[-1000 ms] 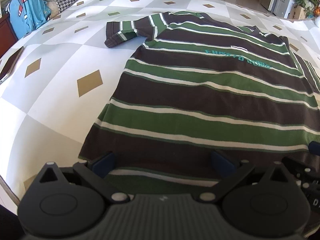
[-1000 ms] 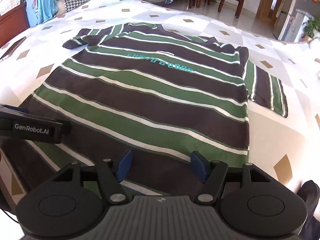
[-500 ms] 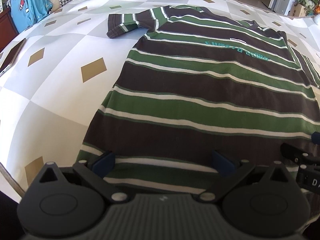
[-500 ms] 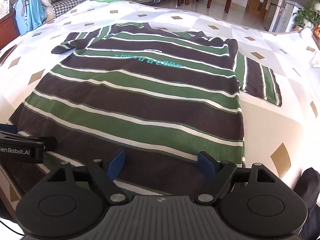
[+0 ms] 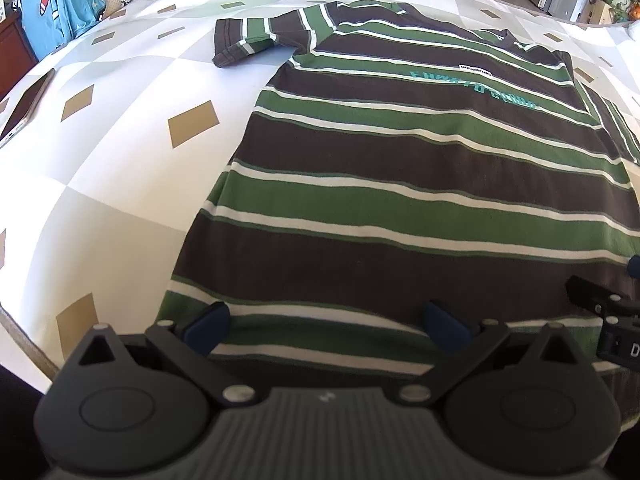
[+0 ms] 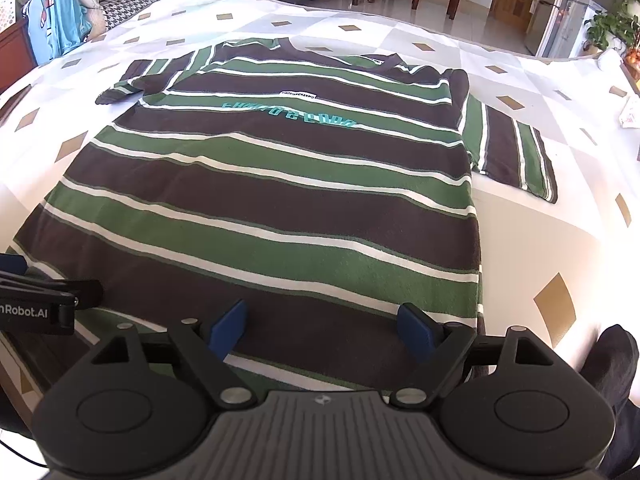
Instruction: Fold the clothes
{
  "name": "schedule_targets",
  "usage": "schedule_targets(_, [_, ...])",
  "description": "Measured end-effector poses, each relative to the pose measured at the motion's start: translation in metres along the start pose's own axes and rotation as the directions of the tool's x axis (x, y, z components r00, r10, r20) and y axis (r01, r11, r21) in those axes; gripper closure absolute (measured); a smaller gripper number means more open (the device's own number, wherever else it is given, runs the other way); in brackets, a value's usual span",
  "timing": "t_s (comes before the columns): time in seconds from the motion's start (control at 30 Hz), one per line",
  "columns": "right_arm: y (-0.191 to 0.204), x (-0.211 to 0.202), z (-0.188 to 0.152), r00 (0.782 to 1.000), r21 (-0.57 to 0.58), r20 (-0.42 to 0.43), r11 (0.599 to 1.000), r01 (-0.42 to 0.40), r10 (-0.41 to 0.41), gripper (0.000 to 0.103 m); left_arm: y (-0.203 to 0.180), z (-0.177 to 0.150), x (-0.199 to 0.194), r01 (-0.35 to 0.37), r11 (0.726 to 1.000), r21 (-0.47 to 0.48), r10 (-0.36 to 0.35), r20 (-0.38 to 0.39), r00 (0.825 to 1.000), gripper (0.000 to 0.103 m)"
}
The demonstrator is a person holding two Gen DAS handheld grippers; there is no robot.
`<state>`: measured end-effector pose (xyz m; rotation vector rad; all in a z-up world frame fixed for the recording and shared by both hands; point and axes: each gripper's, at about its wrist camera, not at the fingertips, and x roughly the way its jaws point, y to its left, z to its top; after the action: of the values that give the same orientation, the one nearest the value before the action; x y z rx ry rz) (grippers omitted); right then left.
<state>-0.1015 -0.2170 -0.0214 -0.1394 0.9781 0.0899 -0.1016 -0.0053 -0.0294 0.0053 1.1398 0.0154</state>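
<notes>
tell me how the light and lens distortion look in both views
Left wrist view: the striped shirt bulges from fisheye bending, with soft even light. Right wrist view: strong sun glare washes out the tablecloth right of the shirt; edges curve too.

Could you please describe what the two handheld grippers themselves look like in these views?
Both match: the left gripper and right gripper have a dark grey ribbed body, two round black discs, black angular linkage arms with silver pivot pins, and blue pads on the fingers. The side of the left one carries white "Robot.AI" lettering.
</notes>
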Motion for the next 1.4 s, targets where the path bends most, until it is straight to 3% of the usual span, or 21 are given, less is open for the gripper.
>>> schedule_targets(0.43, [-0.001, 0.002, 0.003, 1.000, 0.033, 0.004, 0.999, 0.008, -0.008, 0.021, 0.002, 0.004, 0.002, 0.005, 0.999, -0.041, -0.006, -0.029, 1.000, 0.000])
schedule_targets(0.6, [-0.004, 0.000, 0.007, 0.999, 0.077, 0.037, 0.997, 0.017, -0.020, 0.023, 0.004, 0.012, 0.001, 0.020, 0.997, -0.072, -0.019, 0.022, 1.000, 0.000])
schedule_targets(0.8, [-0.008, 0.006, 0.011, 0.997, 0.100, 0.051, 0.994, 0.049, -0.054, 0.023, -0.008, 0.021, 0.006, 0.012, 0.999, -0.030, -0.010, 0.064, 0.998, 0.000])
schedule_targets(0.9, [-0.008, 0.011, 0.010, 0.997, 0.111, 0.045, 0.993, 0.050, -0.055, 0.022, -0.016, 0.022, 0.011, -0.004, 1.000, -0.001, 0.004, 0.073, 0.997, 0.000])
schedule_targets(1.4, [-0.002, 0.017, 0.013, 0.995, 0.117, 0.066, 0.991, 0.060, -0.068, 0.015, -0.004, 0.022, 0.013, -0.021, 0.996, -0.085, 0.027, 0.072, 0.997, 0.000])
